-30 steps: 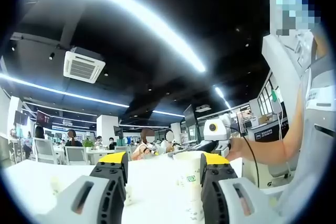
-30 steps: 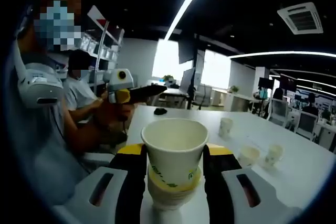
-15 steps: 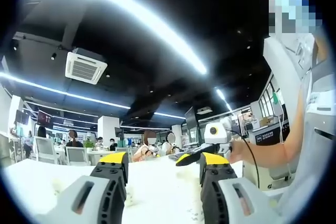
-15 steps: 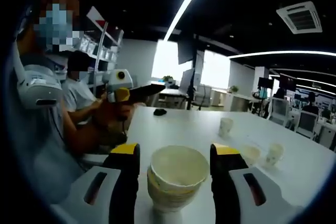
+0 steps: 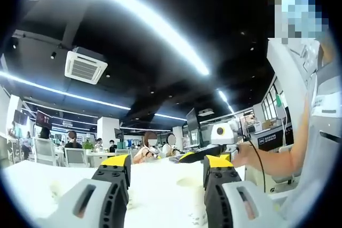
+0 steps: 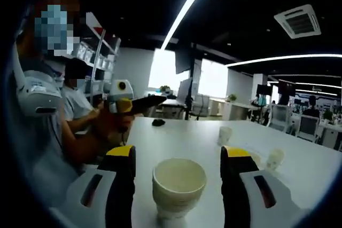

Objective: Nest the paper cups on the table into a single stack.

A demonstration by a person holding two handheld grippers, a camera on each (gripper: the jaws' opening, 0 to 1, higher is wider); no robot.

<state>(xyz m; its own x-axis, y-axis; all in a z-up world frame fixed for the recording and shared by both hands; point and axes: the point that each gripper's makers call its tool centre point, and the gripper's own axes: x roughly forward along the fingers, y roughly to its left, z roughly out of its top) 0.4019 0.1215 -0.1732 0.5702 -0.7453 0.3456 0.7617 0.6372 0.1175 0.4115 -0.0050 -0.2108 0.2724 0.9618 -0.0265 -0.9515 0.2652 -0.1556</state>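
Right gripper is sitting jaws apart around the nested paper cup stack on the white table, loose cups beyond, while left gripper is hovering open-jawed, stack rim barely showing between.

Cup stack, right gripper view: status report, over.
Right tongs open, astride cup stack. Left tongs open, empty. Loose paper cups still unstacked on the table. Nothing blocking.

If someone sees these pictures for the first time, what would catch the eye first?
In the right gripper view, a stack of nested cream paper cups stands on the white table between the open yellow-tipped jaws of the right hand-held gripper. Behind it stand single small paper cups, apart. Long bright ceiling lights cross the left gripper view.
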